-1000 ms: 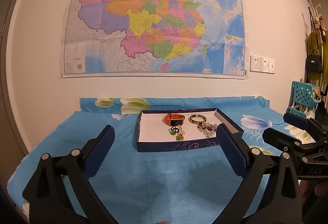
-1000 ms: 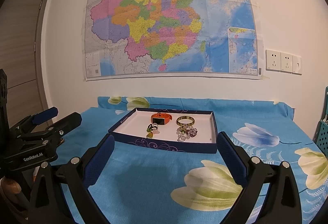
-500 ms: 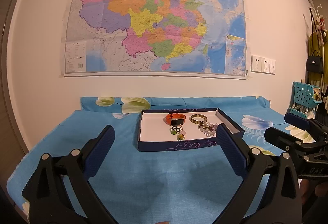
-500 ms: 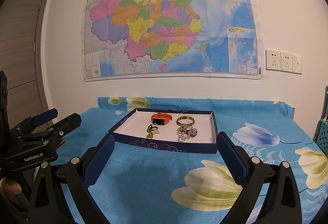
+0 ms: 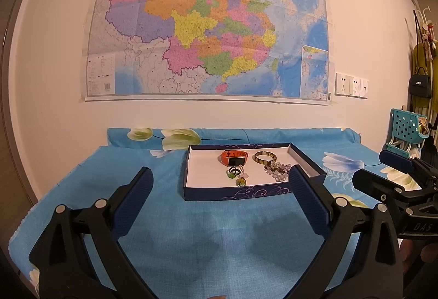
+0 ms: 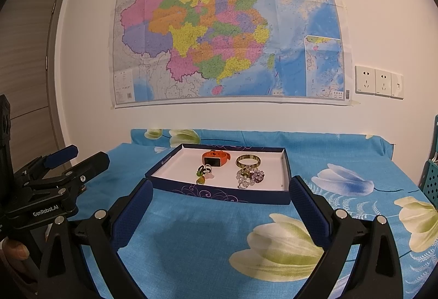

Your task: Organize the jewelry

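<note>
A dark blue shallow box (image 5: 235, 192) with a white inside sits on the blue flowered cloth; it also shows in the right wrist view (image 6: 219, 193). In it lie an orange watch (image 5: 234, 158), a gold bangle (image 5: 263, 156), a bead bracelet (image 5: 277, 170) and small rings with charms (image 5: 237, 175). The right wrist view shows the watch (image 6: 216, 158), the bangle (image 6: 248, 161), the beads (image 6: 249, 175) and the rings (image 6: 203, 174). My left gripper (image 5: 220, 189) is open and empty, short of the box. My right gripper (image 6: 219, 199) is open and empty, also short of it.
The table (image 5: 205, 230) stands against a wall with a large map (image 5: 208, 25). A teal basket rack (image 5: 408, 129) stands at the right. A door (image 6: 30, 52) is at the left. Wall sockets (image 6: 379, 81) sit right of the map.
Both grippers have shifted very slightly; the view has barely drifted. Nothing was taken or let go.
</note>
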`<action>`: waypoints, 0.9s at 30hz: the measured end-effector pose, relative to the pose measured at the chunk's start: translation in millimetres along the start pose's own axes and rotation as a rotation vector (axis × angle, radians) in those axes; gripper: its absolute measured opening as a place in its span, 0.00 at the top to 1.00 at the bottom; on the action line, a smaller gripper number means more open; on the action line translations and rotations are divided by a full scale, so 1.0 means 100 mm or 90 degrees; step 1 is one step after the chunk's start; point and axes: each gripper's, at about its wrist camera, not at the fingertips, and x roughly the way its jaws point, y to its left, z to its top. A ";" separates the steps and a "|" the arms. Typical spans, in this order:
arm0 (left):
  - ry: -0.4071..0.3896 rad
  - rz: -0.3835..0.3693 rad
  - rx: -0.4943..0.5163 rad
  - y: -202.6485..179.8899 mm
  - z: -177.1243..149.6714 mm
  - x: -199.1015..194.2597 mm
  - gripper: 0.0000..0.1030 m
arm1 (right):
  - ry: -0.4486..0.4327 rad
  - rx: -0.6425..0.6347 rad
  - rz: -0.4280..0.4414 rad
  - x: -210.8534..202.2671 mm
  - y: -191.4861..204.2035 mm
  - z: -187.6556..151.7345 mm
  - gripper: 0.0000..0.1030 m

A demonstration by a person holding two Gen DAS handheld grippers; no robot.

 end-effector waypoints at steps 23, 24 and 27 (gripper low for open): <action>0.003 0.001 -0.001 0.01 -0.01 0.00 0.05 | 0.002 0.001 0.001 0.01 0.02 -0.01 0.07; 0.003 0.003 0.000 0.00 -0.01 0.00 0.05 | 0.003 0.001 0.001 0.01 0.02 -0.01 0.07; 0.004 0.001 -0.001 0.01 -0.01 0.00 0.05 | 0.004 0.001 0.000 0.01 0.02 -0.02 0.07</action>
